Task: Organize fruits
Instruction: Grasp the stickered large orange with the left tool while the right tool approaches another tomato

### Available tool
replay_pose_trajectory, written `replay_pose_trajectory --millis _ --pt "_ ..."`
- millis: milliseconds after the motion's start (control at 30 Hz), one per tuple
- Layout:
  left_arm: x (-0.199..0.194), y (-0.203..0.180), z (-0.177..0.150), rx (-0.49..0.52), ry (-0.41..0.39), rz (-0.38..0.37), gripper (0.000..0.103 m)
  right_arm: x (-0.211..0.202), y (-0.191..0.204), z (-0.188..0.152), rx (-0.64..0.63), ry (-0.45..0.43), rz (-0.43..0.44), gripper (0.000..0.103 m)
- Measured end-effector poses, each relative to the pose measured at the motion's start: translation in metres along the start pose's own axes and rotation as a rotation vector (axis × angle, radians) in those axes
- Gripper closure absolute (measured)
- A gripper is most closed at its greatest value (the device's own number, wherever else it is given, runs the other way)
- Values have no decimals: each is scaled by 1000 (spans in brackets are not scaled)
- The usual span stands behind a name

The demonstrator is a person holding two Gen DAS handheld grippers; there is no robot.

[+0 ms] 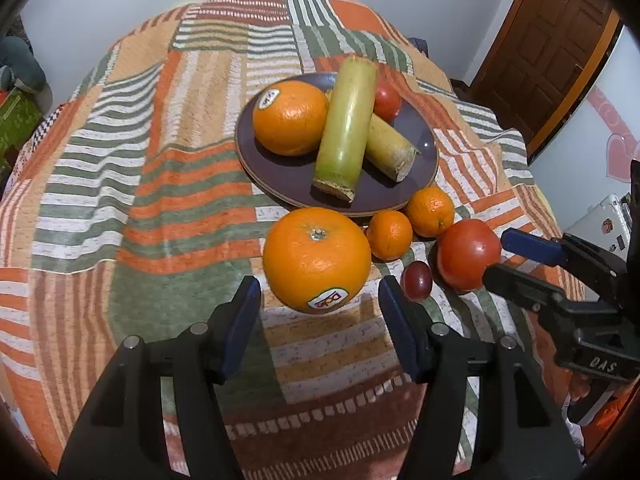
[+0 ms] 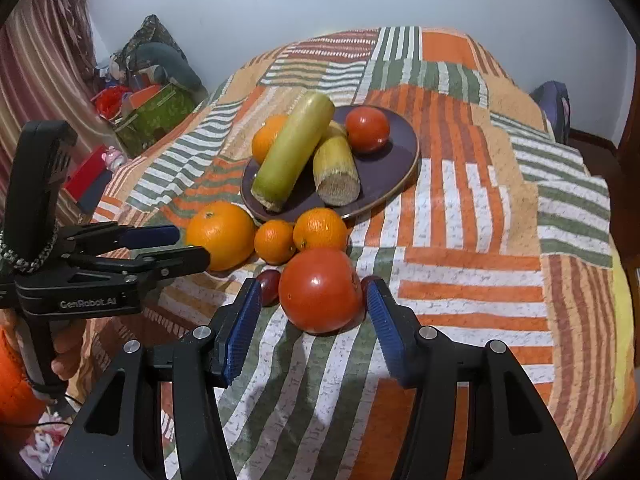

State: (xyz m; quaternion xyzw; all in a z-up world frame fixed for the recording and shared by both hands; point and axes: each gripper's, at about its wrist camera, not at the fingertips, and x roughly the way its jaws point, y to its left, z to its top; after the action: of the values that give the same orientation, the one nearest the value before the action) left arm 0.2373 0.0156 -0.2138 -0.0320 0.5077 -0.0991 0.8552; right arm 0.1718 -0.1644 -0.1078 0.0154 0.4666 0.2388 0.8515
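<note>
A dark plate point(image 1: 424, 160) point(image 2: 392, 168) holds an orange point(image 1: 290, 118), two sugarcane pieces point(image 1: 346, 128) point(image 2: 294, 148) and a tomato point(image 1: 387, 100) point(image 2: 367, 129). On the cloth in front of it lie a large orange point(image 1: 317, 259) point(image 2: 221, 235), two mandarins point(image 1: 389, 235) point(image 1: 431, 211), a grape point(image 1: 417, 275) and a large tomato point(image 1: 468, 253) point(image 2: 320, 290). My left gripper point(image 1: 320, 294) point(image 2: 192, 246) is open just before the large orange. My right gripper point(image 2: 314, 292) point(image 1: 498, 254) is open around the large tomato, its pads apart from it.
A patchwork striped blanket point(image 1: 160, 184) covers the bed. A wooden door point(image 1: 552, 40) stands at the right in the left wrist view. Boxes and clutter point(image 2: 152, 112) sit on the floor at the left in the right wrist view.
</note>
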Motion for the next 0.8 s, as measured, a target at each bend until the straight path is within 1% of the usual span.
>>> replay_pose_trajectory --millis 133,200,300,467,667,733,800 --pt "12 -3 -1 4 15 9 42 9 2 -3 6 25 11 51" --pt "17 -3 -1 8 16 23 42 12 3 -5 -2 27 0 50" --pt "22 -2 1 2 21 23 42 15 2 -5 -5 31 -3 50" --pt "28 1 5 -17 29 10 40 16 2 -4 -18 17 -9 50" --pt "30 1 7 -30 11 16 39 19 6 0 -56 8 -34 48" --pt "30 2 8 -34 7 13 39 19 7 2 -64 4 -39 51" --pt "29 2 7 -33 6 11 39 18 6 3 -63 1 -42 57"
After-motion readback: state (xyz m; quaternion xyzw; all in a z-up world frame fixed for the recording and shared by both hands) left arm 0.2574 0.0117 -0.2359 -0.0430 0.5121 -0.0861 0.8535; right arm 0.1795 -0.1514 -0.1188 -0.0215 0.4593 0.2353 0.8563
